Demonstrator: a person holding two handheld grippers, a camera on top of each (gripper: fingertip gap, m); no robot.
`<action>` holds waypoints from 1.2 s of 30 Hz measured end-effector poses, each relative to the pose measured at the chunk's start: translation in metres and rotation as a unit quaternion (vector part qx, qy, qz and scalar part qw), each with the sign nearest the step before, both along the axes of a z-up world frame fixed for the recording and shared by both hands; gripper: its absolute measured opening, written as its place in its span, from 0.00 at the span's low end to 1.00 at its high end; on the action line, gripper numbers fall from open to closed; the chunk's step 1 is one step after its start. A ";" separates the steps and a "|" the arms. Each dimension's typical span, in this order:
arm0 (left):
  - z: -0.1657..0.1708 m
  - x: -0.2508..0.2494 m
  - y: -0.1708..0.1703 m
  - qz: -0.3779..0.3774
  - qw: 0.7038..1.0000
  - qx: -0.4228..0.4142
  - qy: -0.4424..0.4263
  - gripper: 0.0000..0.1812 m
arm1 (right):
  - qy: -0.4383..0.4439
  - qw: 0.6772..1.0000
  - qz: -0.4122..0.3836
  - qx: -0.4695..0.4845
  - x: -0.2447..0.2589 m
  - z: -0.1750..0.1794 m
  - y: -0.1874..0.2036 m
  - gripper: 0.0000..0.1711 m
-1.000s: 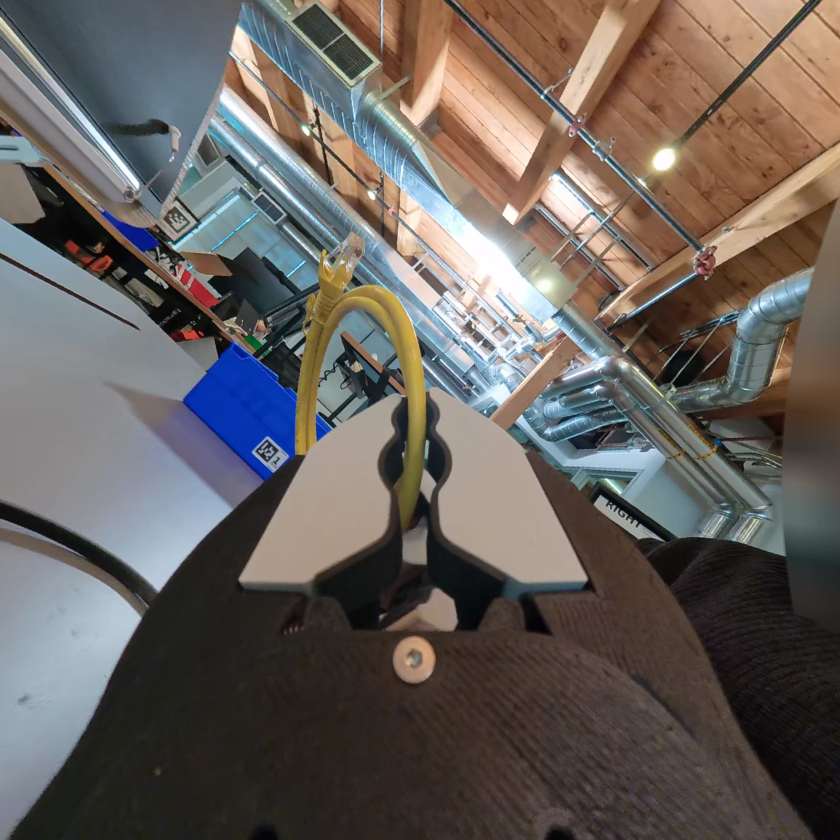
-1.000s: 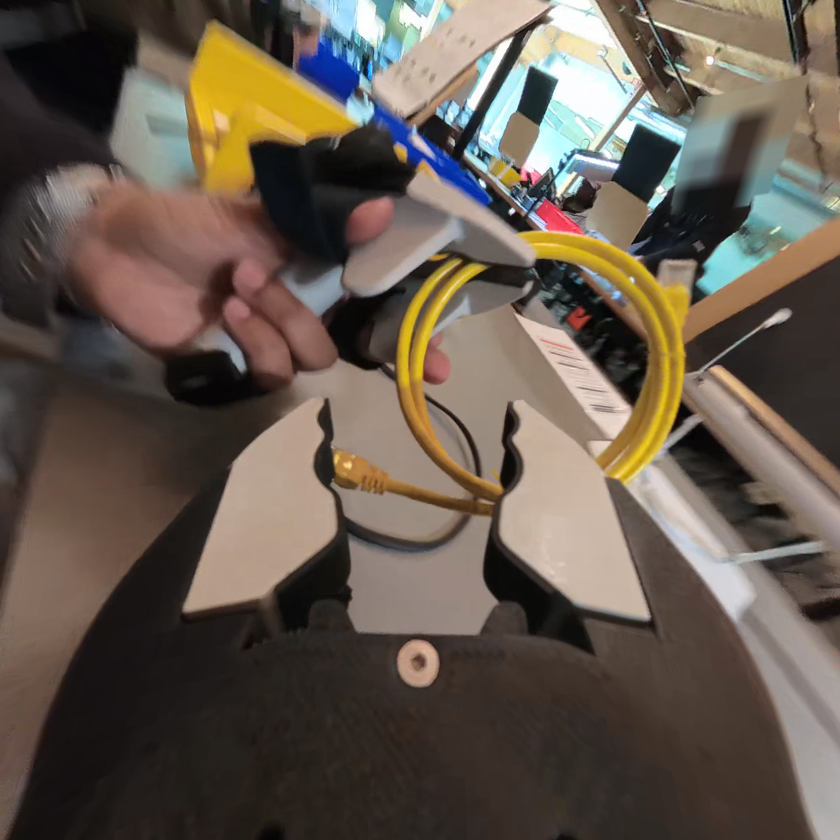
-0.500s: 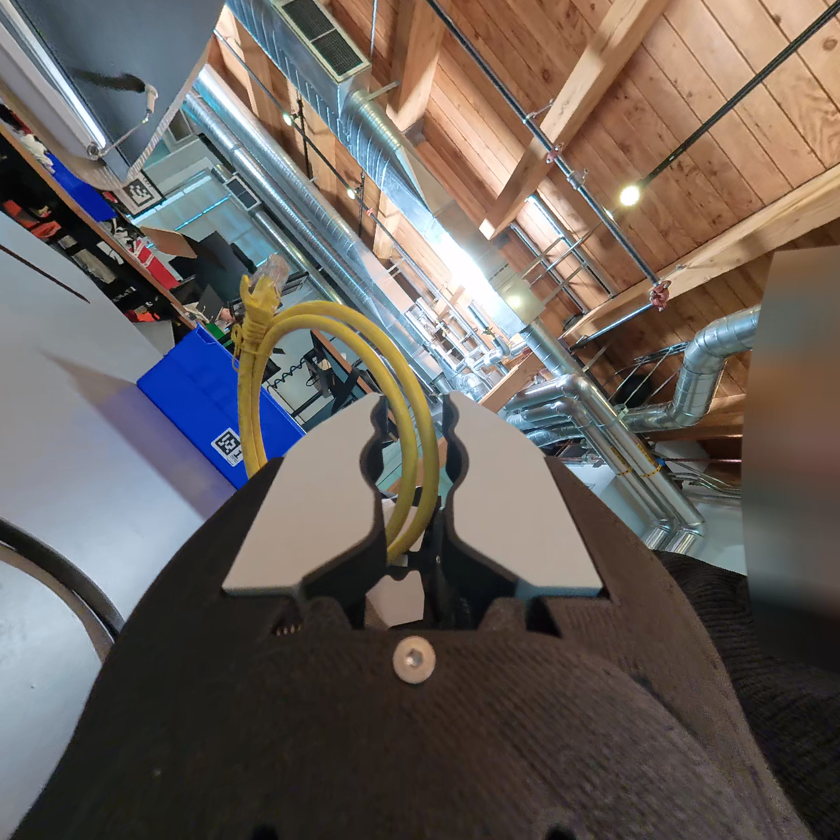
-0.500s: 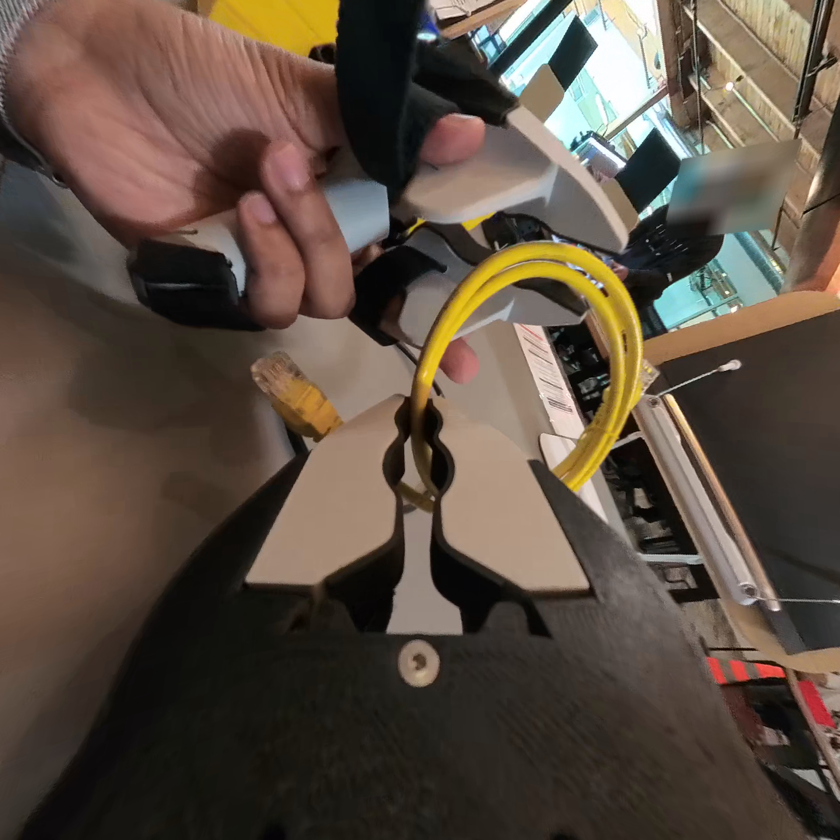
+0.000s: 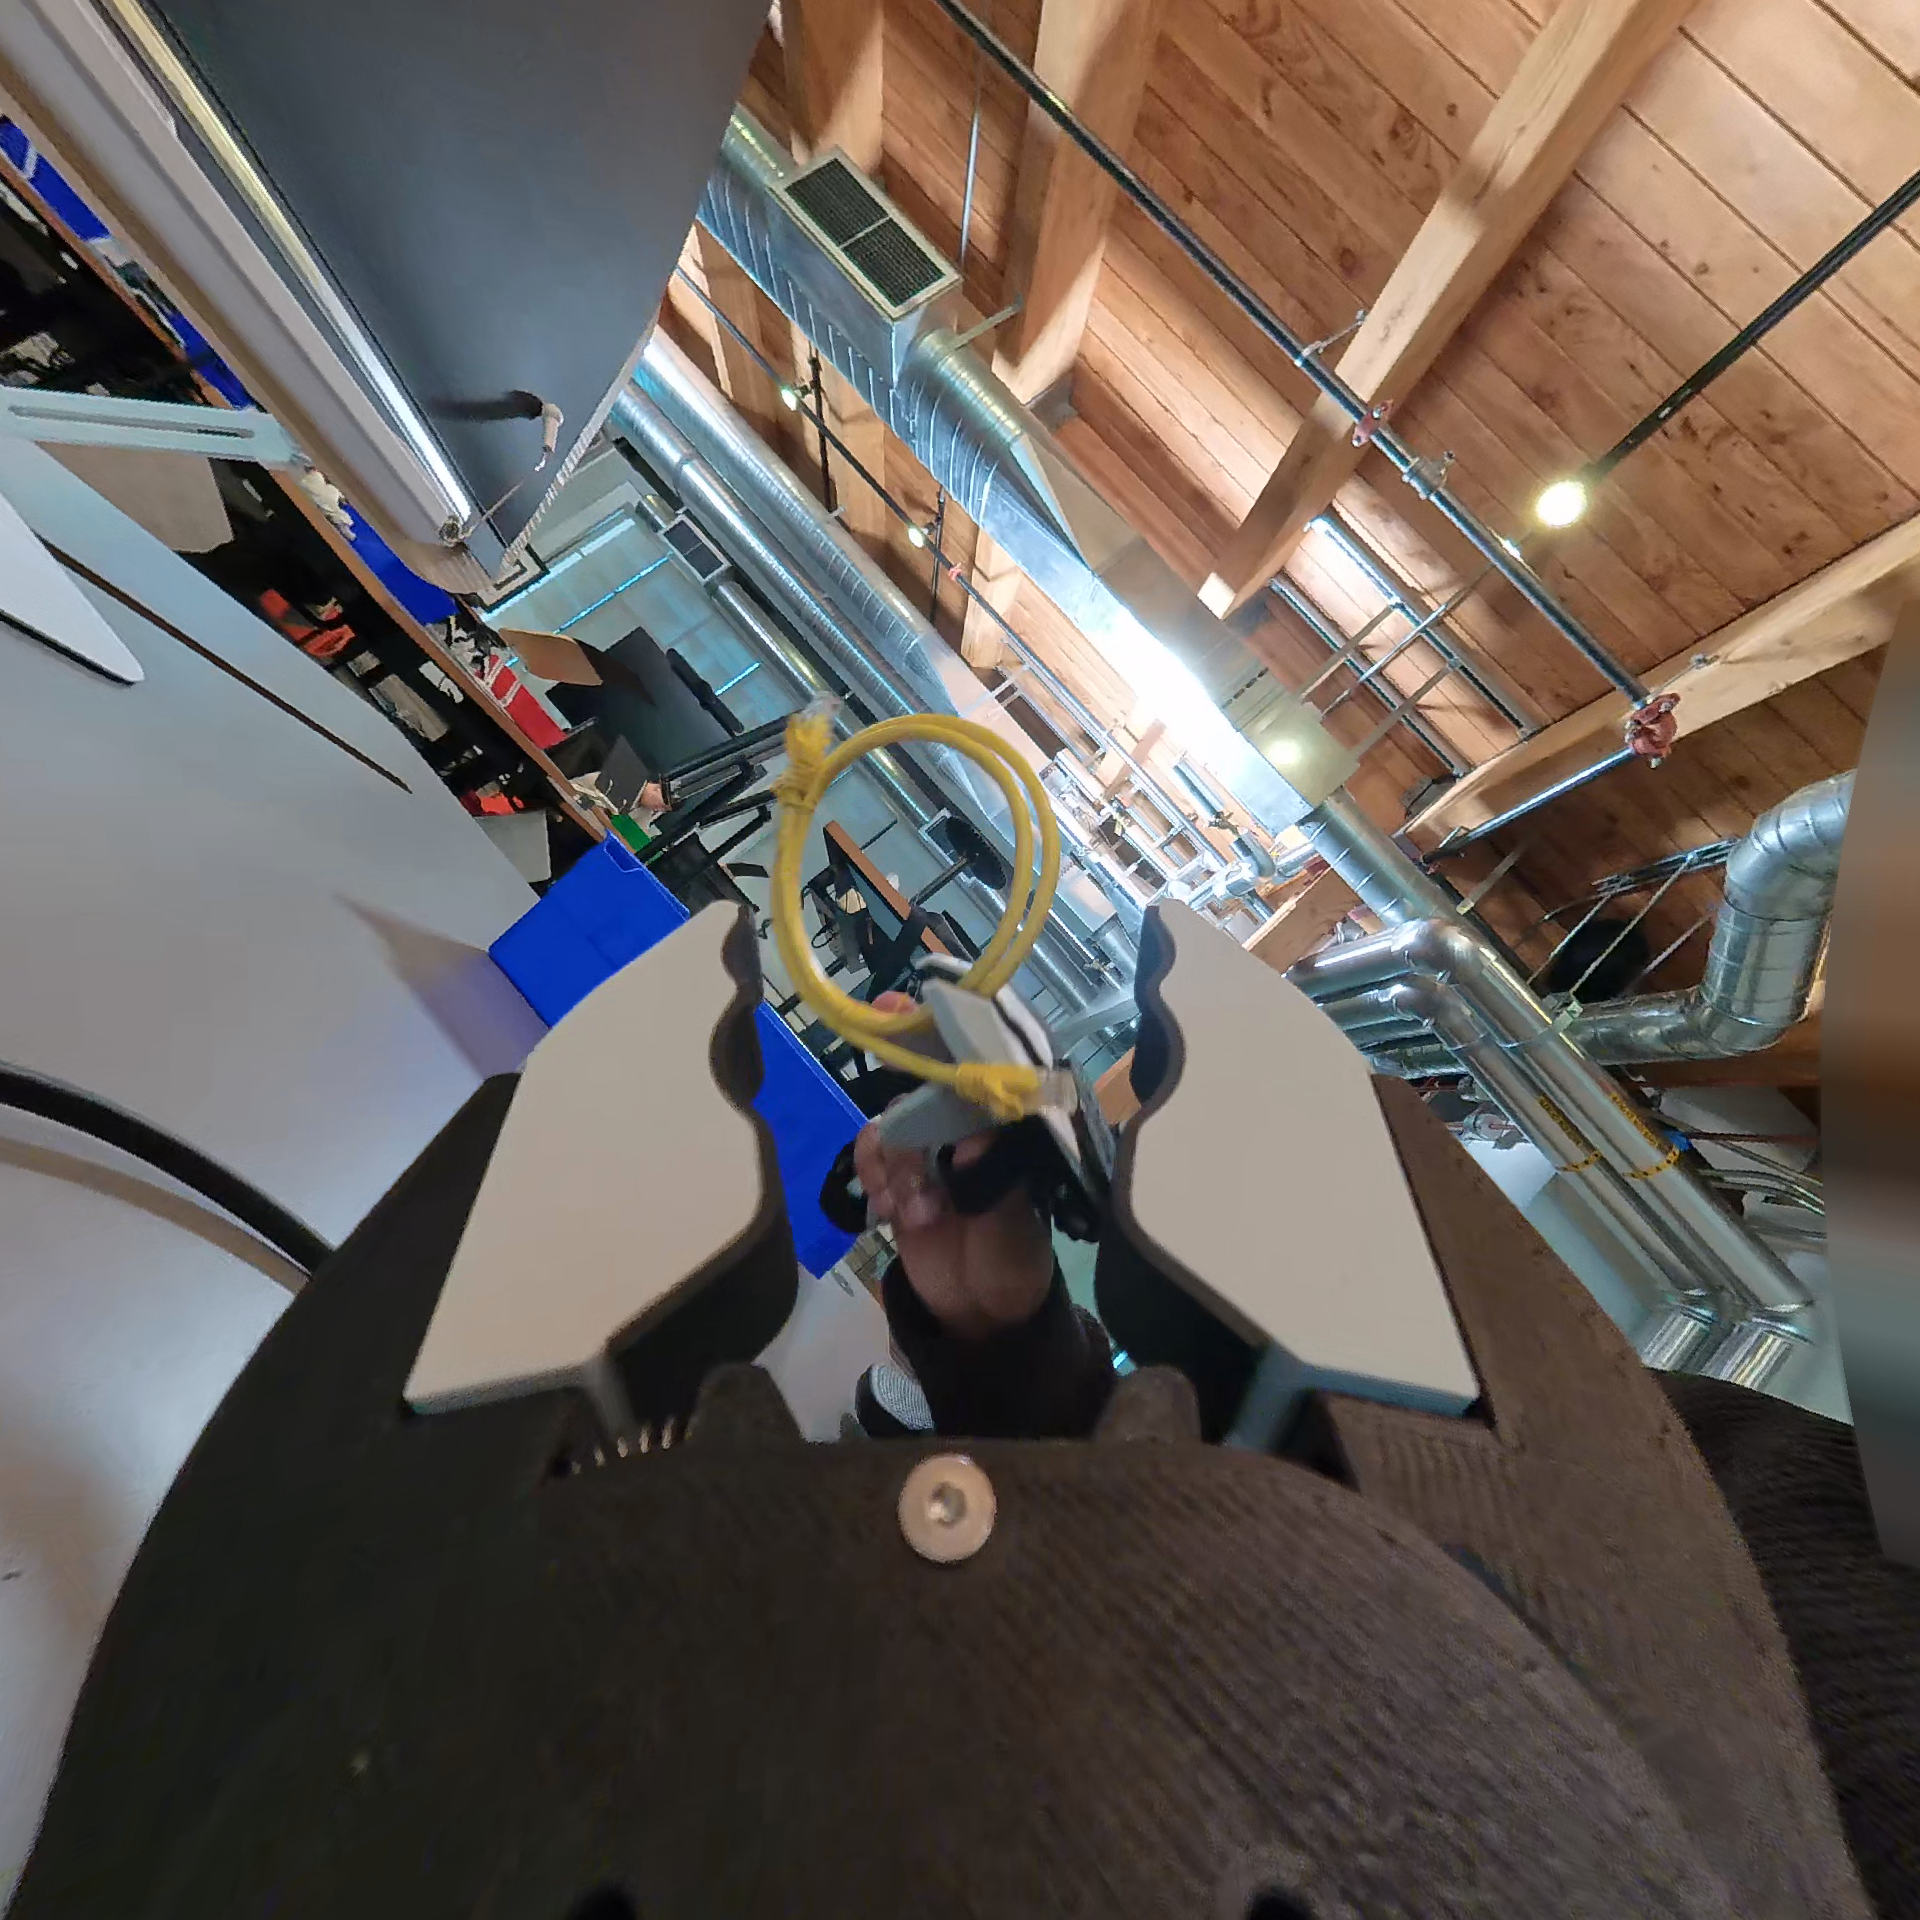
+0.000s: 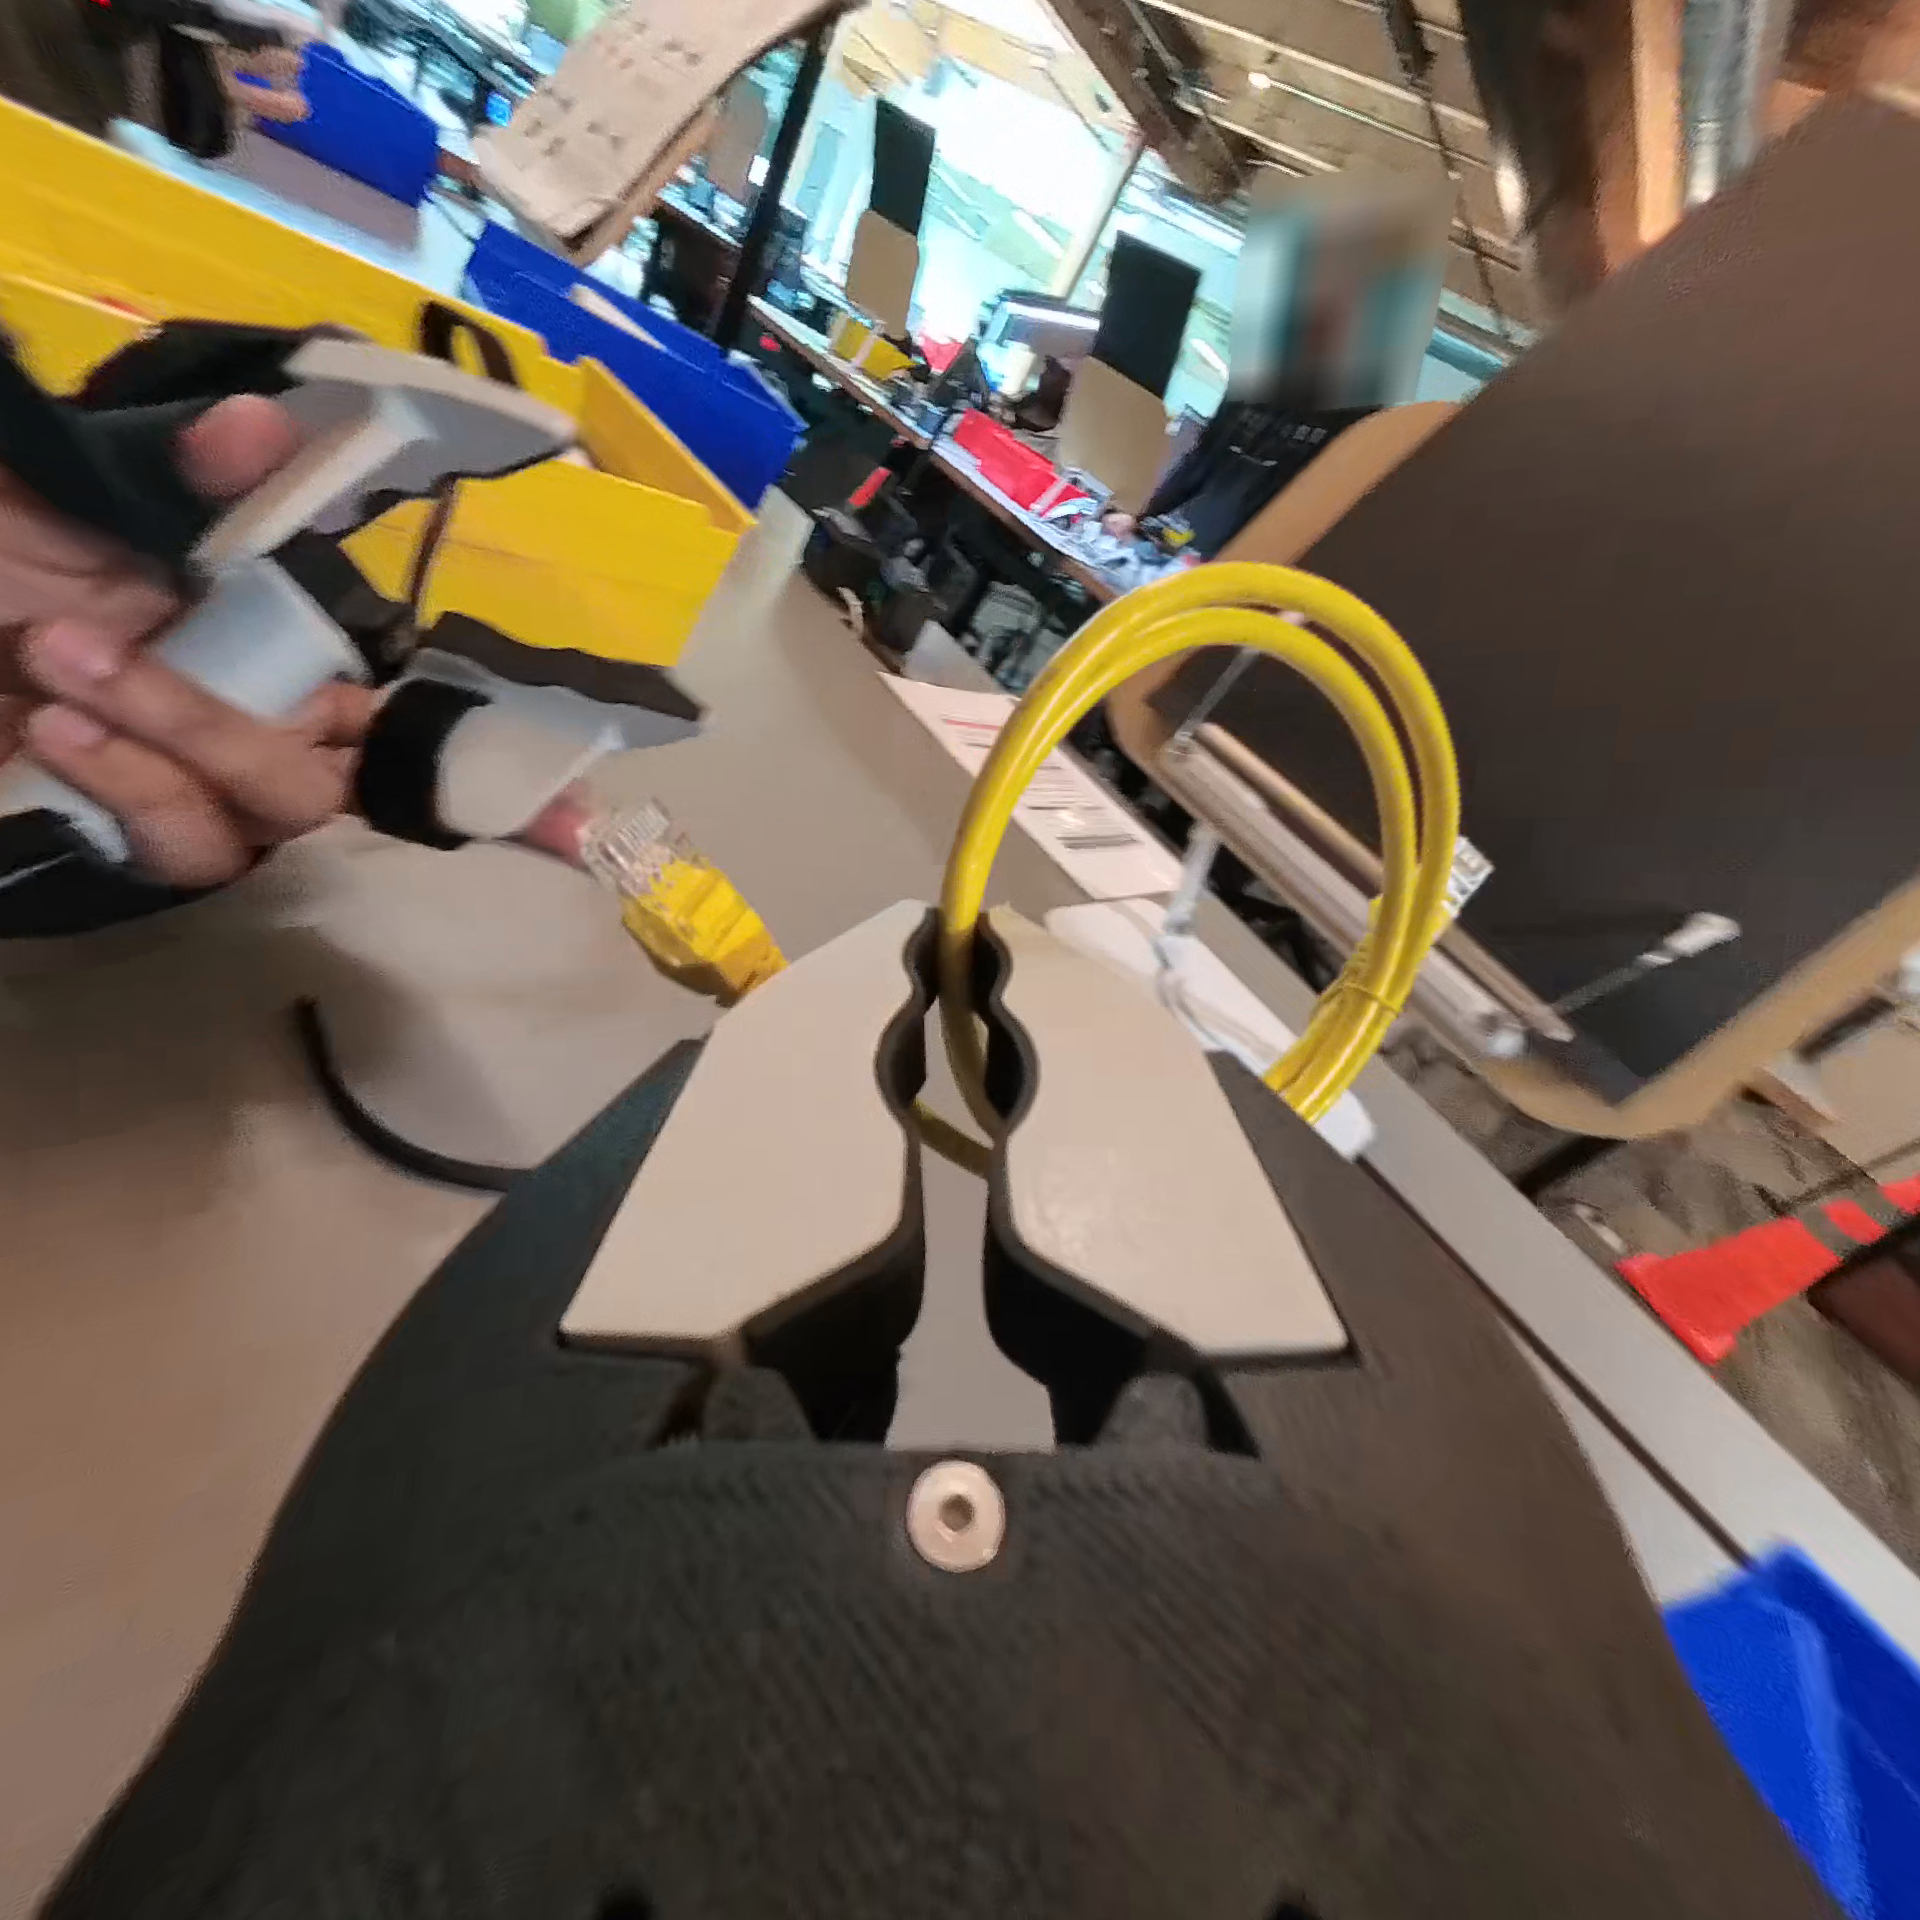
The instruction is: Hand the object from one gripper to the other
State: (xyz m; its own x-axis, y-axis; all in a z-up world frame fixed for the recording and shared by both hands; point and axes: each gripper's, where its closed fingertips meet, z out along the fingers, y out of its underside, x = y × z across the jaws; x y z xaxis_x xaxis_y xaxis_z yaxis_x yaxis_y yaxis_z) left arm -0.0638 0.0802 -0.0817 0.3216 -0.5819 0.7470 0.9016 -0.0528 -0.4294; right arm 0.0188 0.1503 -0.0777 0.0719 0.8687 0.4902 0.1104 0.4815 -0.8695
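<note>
A coiled yellow network cable [image 6: 1195, 665] stands up from my right gripper [image 6: 961, 925], which is shut on it; one clear plug with a yellow boot [image 6: 675, 894] sticks out to the left. In the left wrist view the same cable [image 5: 914, 883] hangs in the air ahead, held by the right gripper [image 5: 971, 1049] in a person's hand. My left gripper [image 5: 945, 935] is open and empty, its fingers either side of that view of the cable but apart from it. In the right wrist view the left gripper [image 6: 582, 582] is open at the left, clear of the cable.
A grey table [image 6: 260, 1039] with a black cord [image 6: 353, 1112] lies below. A yellow bin [image 6: 540, 540] and blue bins [image 6: 634, 353] stand behind it. A dark board [image 6: 1610, 675] leans at the right. The left wrist view looks up at wooden ceiling beams and ducts [image 5: 935, 395]. The left gripper's tips are roughly 12 centimetres from the right gripper's.
My left gripper has opened and let go of the cable and drawn back. My right gripper stays shut on the cable and now carries it alone.
</note>
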 end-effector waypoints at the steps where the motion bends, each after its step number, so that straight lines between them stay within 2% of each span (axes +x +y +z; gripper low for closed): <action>1: -0.001 0.001 0.000 -0.002 1.000 -0.001 -0.002 0.39 | 0.002 1.000 -0.019 0.007 0.008 0.009 0.012 0.03; 5: -0.003 0.002 0.003 -0.009 1.000 -0.007 -0.006 0.39 | -0.031 0.992 -0.119 0.030 0.050 0.036 0.074 0.03; 9: -0.005 0.003 0.004 -0.012 1.000 -0.010 -0.011 0.39 | -0.037 0.974 -0.221 -0.022 0.102 0.047 0.138 0.03; 12: -0.005 0.004 0.005 -0.015 1.000 -0.011 -0.011 0.39 | -0.051 0.955 -0.284 -0.071 0.136 0.033 0.179 0.04; 15: -0.006 0.005 0.006 -0.015 1.000 -0.012 -0.011 0.38 | -0.091 0.928 -0.343 -0.114 0.166 0.003 0.214 0.04; 18: -0.007 0.005 0.006 -0.015 1.000 -0.013 -0.012 0.38 | -0.124 0.905 -0.382 -0.144 0.189 -0.025 0.236 0.04; 24: -0.007 0.002 0.006 -0.011 1.000 -0.015 -0.015 0.38 | -0.176 0.874 -0.412 -0.190 0.203 -0.063 0.249 0.07; 26: -0.007 0.002 0.006 -0.009 1.000 -0.015 -0.014 0.37 | -0.184 0.872 -0.418 -0.178 0.202 -0.064 0.250 0.18; 27: -0.007 0.001 0.006 -0.009 1.000 -0.015 -0.014 0.37 | -0.181 0.873 -0.420 -0.169 0.201 -0.061 0.250 0.19; 29: -0.007 0.000 0.006 -0.006 1.000 -0.015 -0.013 0.37 | -0.159 0.876 -0.430 -0.147 0.200 -0.046 0.249 0.14; 32: -0.007 -0.001 0.006 0.003 1.000 -0.018 -0.001 0.37 | -0.129 0.894 -0.421 -0.089 0.185 -0.012 0.233 0.12; 36: -0.007 -0.016 0.004 0.055 0.997 -0.033 0.046 0.37 | -0.099 0.939 -0.321 -0.067 0.127 0.015 0.174 0.13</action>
